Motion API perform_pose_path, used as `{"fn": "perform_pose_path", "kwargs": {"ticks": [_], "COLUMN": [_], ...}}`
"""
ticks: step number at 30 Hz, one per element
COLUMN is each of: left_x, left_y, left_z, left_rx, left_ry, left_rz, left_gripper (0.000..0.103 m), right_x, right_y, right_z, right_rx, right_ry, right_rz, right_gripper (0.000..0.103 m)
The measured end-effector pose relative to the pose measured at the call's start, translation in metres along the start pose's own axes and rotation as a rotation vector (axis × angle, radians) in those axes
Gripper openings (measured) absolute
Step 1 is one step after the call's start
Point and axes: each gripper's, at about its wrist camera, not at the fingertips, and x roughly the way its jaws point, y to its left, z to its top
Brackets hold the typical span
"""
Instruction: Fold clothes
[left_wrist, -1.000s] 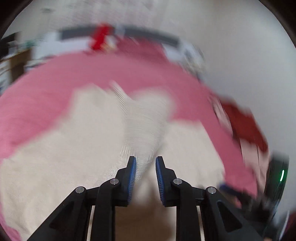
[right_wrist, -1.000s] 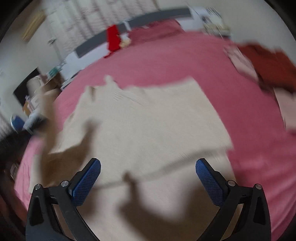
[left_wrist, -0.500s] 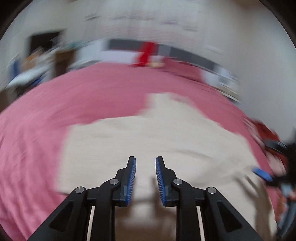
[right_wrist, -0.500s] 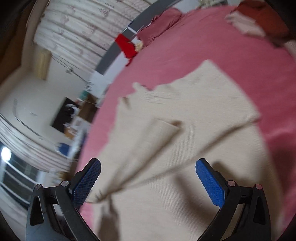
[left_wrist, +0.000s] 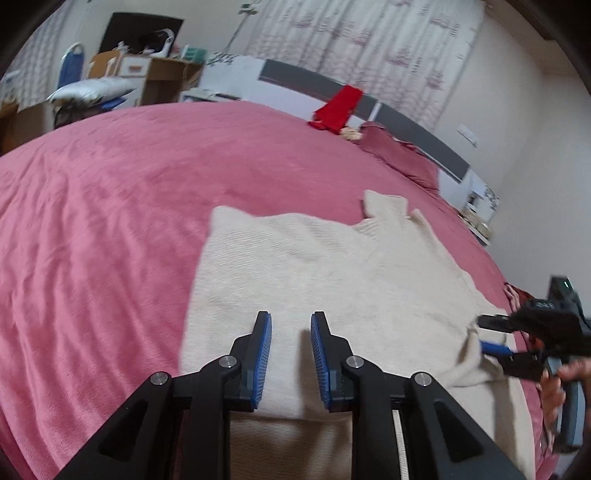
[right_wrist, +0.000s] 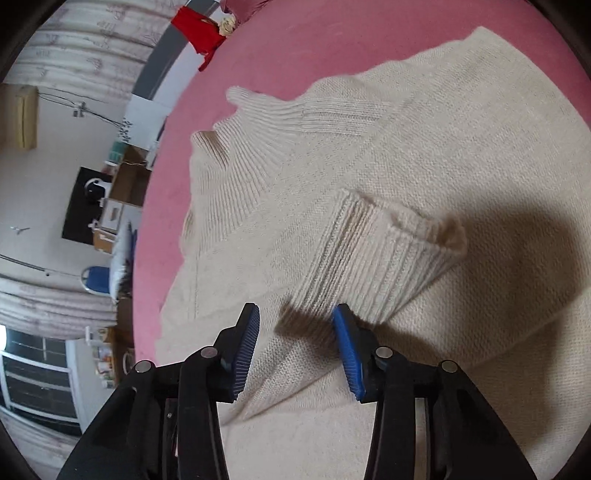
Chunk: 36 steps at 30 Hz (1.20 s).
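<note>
My right gripper (right_wrist: 295, 328) jaws closing, nothing clamped; left gripper (left_wrist: 291, 332) narrow, empty; soft, floppy knit sweater (right_wrist: 461, 147), so grab ribbed cuff (right_wrist: 373, 254) mid-frame.

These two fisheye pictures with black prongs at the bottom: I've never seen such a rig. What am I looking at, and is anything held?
There is no robot. A person carries a hand-held claw in each hand, each with a camera looking along its two blue-padded fingers.

The left view shows the left claw over a cream sweater spread on a pink bedspread; nothing is between its narrowly parted pads. At its right edge you see the right claw and the hand gripping it, at the sweater's side.

The right view shows the right claw closing near a ribbed sleeve cuff folded over the sweater's body. The pads are not yet pressing fabric.
</note>
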Motion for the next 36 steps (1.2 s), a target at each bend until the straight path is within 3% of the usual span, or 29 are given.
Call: {"fn": "perform_pose_path", "kwargs": {"ticks": [1, 2, 7, 9, 11, 12, 13, 15, 17, 19, 20, 21, 22, 24, 27, 29, 30, 32, 33, 34, 35, 36], "left_x": [-0.001, -0.006, -0.011, -0.010, -0.005, -0.001, 0.001, 0.003, 0.004, 0.003, 0.002, 0.000, -0.002, -0.006, -0.008, -0.004, -0.002, 0.002, 0.003, 0.003, 0.003, 0.003], "left_y": [-0.002, -0.001, 0.004, 0.006, 0.006, 0.005, 0.005, 0.003, 0.004, 0.006, 0.008, 0.010, 0.012, 0.015, 0.016, 0.016, 0.015, 0.012, 0.010, 0.010, 0.010, 0.011], "left_z": [0.000, -0.001, -0.002, -0.004, -0.005, -0.006, -0.007, -0.009, -0.009, -0.009, -0.009, -0.008, -0.008, -0.006, -0.006, -0.007, -0.007, -0.009, -0.009, -0.010, -0.010, -0.010], "left_rx": [0.005, 0.005, -0.013, -0.020, -0.026, -0.028, -0.026, -0.018, -0.019, -0.032, -0.042, -0.052, -0.063, -0.080, -0.090, -0.085, -0.079, -0.056, -0.047, -0.045, -0.047, -0.049], "left_ry": [-0.006, -0.011, -0.018, -0.009, 0.013, 0.029, 0.039, 0.049, 0.056, 0.057, 0.054, 0.047, 0.036, 0.016, 0.006, 0.024, 0.038, 0.059, 0.064, 0.063, 0.061, 0.060], "left_rz": [-0.003, -0.009, -0.017, -0.014, -0.007, -0.010, -0.013, -0.015, -0.018, -0.025, -0.029, -0.032, -0.035, -0.039, -0.040, -0.046, -0.049, -0.034, -0.030, -0.031, -0.031, -0.031], "left_gripper": [0.021, 0.021, 0.021, 0.021, 0.021, 0.021, 0.021, 0.022, 0.022, 0.022, 0.022, 0.022, 0.022, 0.022, 0.022, 0.022, 0.022, 0.022, 0.022, 0.022, 0.022, 0.022], "right_x": [0.001, 0.002, -0.049, -0.071, -0.074, -0.070, -0.061, -0.045, -0.033, -0.024, -0.018, -0.012, -0.010, -0.013, -0.053, -0.075, -0.075, -0.061, -0.053, -0.047, -0.050, -0.060], "right_y": [0.003, 0.005, 0.018, 0.024, 0.024, 0.021, 0.016, 0.004, -0.003, 0.000, 0.004, 0.008, 0.013, 0.028, 0.049, 0.045, 0.035, 0.007, -0.008, -0.026, -0.037, -0.042], "right_z": [0.003, 0.006, 0.006, 0.001, 0.001, 0.001, 0.002, 0.003, 0.008, 0.017, 0.021, 0.024, 0.026, 0.030, 0.028, 0.027, 0.028, 0.032, 0.032, 0.029, 0.024, 0.016], "right_rx": [-0.021, -0.037, -0.146, -0.217, -0.231, -0.218, -0.185, -0.100, -0.016, -0.016, -0.038, -0.063, -0.087, -0.162, -0.341, -0.425, -0.433, -0.431, -0.393, -0.336, -0.284, -0.237], "right_ry": [0.009, 0.014, -0.152, -0.230, -0.222, -0.188, -0.138, -0.058, -0.060, -0.068, -0.063, -0.045, -0.029, -0.028, -0.197, -0.323, -0.340, -0.303, -0.252, -0.215, -0.226, -0.290], "right_rz": [-0.006, -0.006, 0.062, 0.038, -0.016, -0.048, -0.085, -0.156, -0.134, -0.131, -0.125, -0.106, -0.088, -0.054, 0.023, 0.001, -0.049, -0.203, -0.296, -0.394, -0.433, -0.408], "right_gripper": [0.007, 0.003, 0.003, 0.004, 0.007, 0.014, 0.039, 0.070, 0.071, 0.070, 0.064, 0.033, 0.010, 0.010, 0.010, 0.010, 0.012, 0.034, 0.057, 0.059, 0.059, 0.058]}}
